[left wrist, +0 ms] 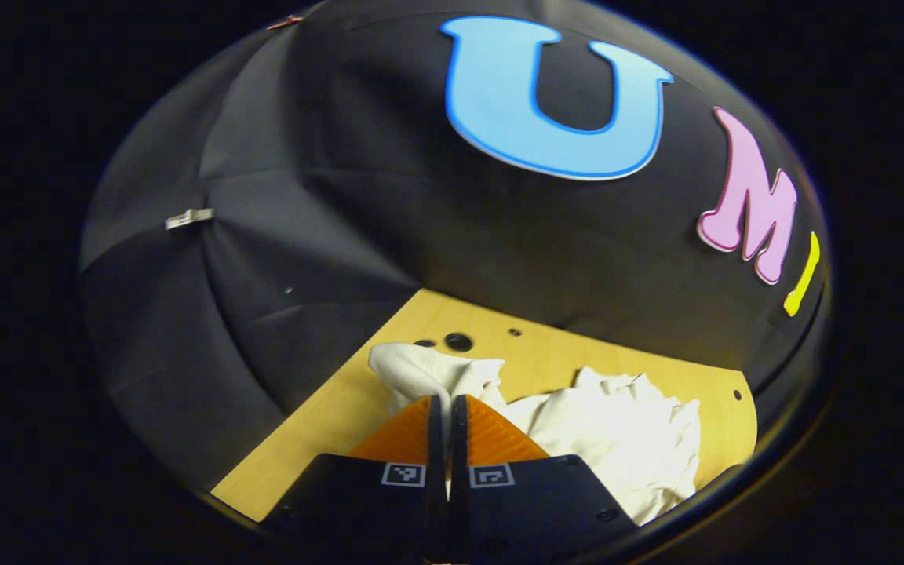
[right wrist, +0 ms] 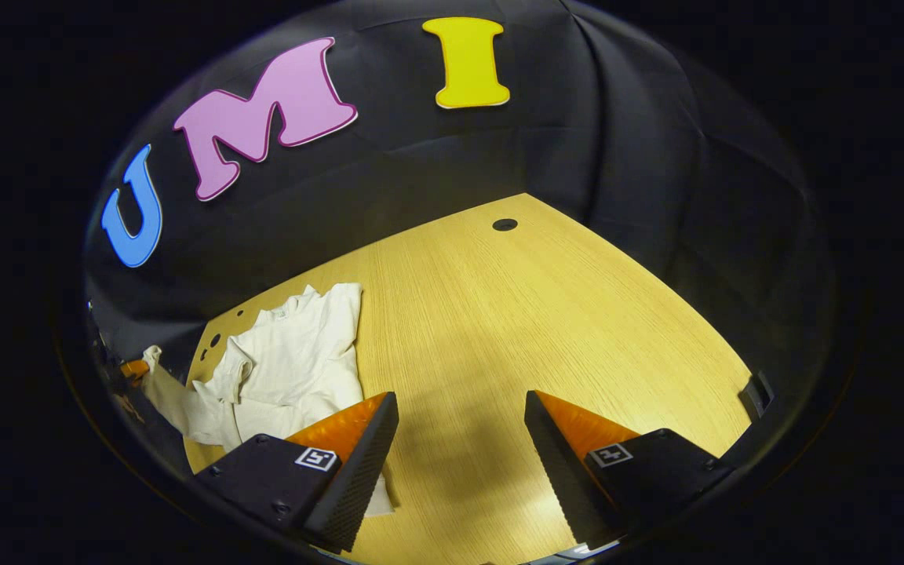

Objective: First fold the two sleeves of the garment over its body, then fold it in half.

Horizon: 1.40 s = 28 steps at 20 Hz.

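Note:
A white garment (left wrist: 617, 431) lies crumpled on the wooden table (left wrist: 326, 424). My left gripper (left wrist: 446, 404) is shut on one of its sleeves (left wrist: 413, 369), which bunches up just past the fingertips. In the right gripper view the garment (right wrist: 295, 361) is spread at the left of the table (right wrist: 538, 314). Its sleeve (right wrist: 169, 392) stretches out to the far left, where the left gripper (right wrist: 134, 369) holds its end. My right gripper (right wrist: 460, 408) is open just above the bare wood, with nothing between its fingers. Its left finger (right wrist: 350, 439) overlaps the garment's near edge.
The booth's black cloth wall closes in behind the table. Small round holes (left wrist: 458, 341) mark the tabletop near the sleeve, and another hole (right wrist: 504, 224) sits near the far edge. Bare wood extends to the right of the garment.

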### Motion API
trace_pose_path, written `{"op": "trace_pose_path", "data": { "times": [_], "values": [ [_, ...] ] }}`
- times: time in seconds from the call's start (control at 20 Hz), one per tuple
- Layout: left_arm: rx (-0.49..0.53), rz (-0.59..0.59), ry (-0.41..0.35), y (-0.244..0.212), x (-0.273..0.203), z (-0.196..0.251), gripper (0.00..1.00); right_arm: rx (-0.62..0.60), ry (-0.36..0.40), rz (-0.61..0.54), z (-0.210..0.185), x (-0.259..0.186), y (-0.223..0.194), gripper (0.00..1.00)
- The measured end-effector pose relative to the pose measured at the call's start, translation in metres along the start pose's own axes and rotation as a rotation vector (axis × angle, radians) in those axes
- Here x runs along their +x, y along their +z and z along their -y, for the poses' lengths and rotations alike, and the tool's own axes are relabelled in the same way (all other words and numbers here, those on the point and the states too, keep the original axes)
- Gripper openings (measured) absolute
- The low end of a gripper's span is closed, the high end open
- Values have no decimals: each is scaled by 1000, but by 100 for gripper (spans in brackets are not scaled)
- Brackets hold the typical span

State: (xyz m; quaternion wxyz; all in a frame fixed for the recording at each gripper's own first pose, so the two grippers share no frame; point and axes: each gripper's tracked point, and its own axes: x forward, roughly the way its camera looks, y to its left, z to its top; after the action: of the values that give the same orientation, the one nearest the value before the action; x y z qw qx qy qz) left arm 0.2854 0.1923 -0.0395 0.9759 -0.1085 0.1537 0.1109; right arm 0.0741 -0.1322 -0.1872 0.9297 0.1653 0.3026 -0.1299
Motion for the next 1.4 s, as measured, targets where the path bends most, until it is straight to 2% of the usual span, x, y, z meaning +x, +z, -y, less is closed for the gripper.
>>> {"op": "trace_pose_path", "data": {
  "times": [0.2, 0.4, 0.6, 0.75, 0.85, 0.95, 1.0, 1.15, 1.25, 1.4],
  "values": [
    [54, 31, -142, 29, 23, 96, 6, 1, -7, -6, 5, 9, 5, 99],
    [101, 35, -300, 29, 27, 201, 6, 13, -14, -8, 10, 15, 7, 99],
    [195, -7, -476, -4, 21, 310, 6, 1, -19, -25, 13, 23, 5, 99],
    [275, -58, -542, -38, 23, 363, 6, 2, -22, -31, 15, 27, 4, 99],
    [274, -110, -575, -64, 25, 383, 7, 1, -22, -36, 13, 30, 2, 99],
    [256, -171, -650, -91, 16, 416, 14, -4, -19, -42, 10, 31, 0, 99],
    [260, -182, -669, -97, 11, 424, 24, -7, -16, -46, 8, 32, -1, 99],
    [328, -161, -679, -109, -1, 421, 70, -11, 5, -53, -6, 36, -3, 99],
    [374, -131, -640, -108, -10, 396, 97, -21, 25, -66, -16, 38, -8, 99],
    [382, -121, -577, -112, -32, 342, 99, -28, 94, -81, -41, 37, -15, 99]
  ]
}}
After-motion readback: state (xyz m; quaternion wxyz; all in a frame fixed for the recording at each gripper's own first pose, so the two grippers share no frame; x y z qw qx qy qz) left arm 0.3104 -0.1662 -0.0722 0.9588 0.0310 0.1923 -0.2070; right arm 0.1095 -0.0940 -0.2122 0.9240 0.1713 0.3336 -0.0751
